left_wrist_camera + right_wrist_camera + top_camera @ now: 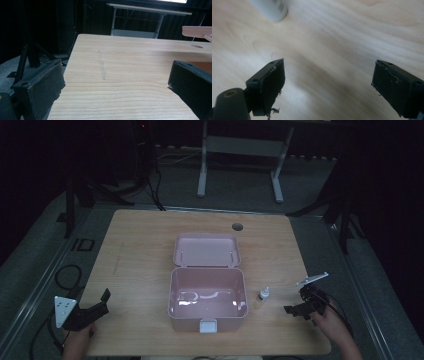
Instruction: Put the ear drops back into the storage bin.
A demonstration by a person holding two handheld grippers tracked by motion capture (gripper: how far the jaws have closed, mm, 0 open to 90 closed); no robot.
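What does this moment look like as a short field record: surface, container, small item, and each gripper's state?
surface: light wooden table with a round hole near its far edge
container: pale pink plastic box, hinged lid open and lying back, a white latch at the front
small item: small white dropper bottle, upright, right of the box, apart from it
left gripper: open, holding nothing, at the table's near left corner
right gripper: open, holding nothing, right of the bottle, not touching it
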